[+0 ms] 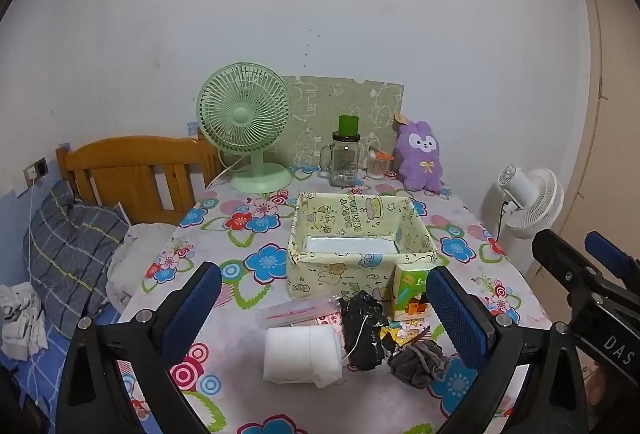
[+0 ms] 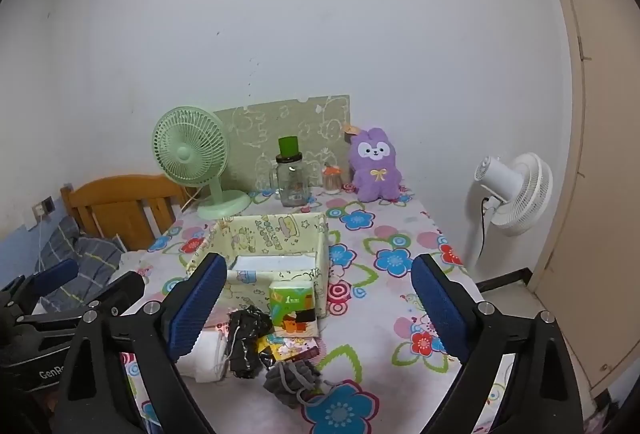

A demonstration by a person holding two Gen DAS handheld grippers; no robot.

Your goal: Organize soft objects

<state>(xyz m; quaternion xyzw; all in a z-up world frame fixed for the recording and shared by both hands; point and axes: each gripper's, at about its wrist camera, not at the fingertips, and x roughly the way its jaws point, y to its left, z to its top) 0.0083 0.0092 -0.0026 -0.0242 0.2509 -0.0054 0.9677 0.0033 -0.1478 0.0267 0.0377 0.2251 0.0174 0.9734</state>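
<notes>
A pale yellow cartoon-print fabric box (image 1: pixel 352 272) (image 2: pixel 256 234) stands open mid-table. In front of it lie a folded white cloth (image 1: pixel 300 354) (image 2: pixel 204 356), a crumpled black bag (image 1: pixel 362 330) (image 2: pixel 246 338), a grey bath puff (image 1: pixel 418 356) (image 2: pixel 292 380), a green tissue pack (image 1: pixel 412 292) (image 2: pixel 292 308), a clear pouch (image 1: pixel 296 312) and a cartoon packet (image 2: pixel 288 348). A purple plush bunny (image 1: pixel 420 158) (image 2: pixel 374 166) sits at the back. My left gripper (image 1: pixel 324 308) is open above the pile. My right gripper (image 2: pixel 316 298) is open, to its right.
A green desk fan (image 1: pixel 246 126) (image 2: pixel 192 158), a glass jar with green lid (image 1: pixel 344 154) (image 2: pixel 291 174) and a small toothpick jar (image 1: pixel 378 162) stand at the back. A white floor fan (image 2: pixel 512 194) is right of the table, a bed with pillow (image 1: pixel 68 246) left.
</notes>
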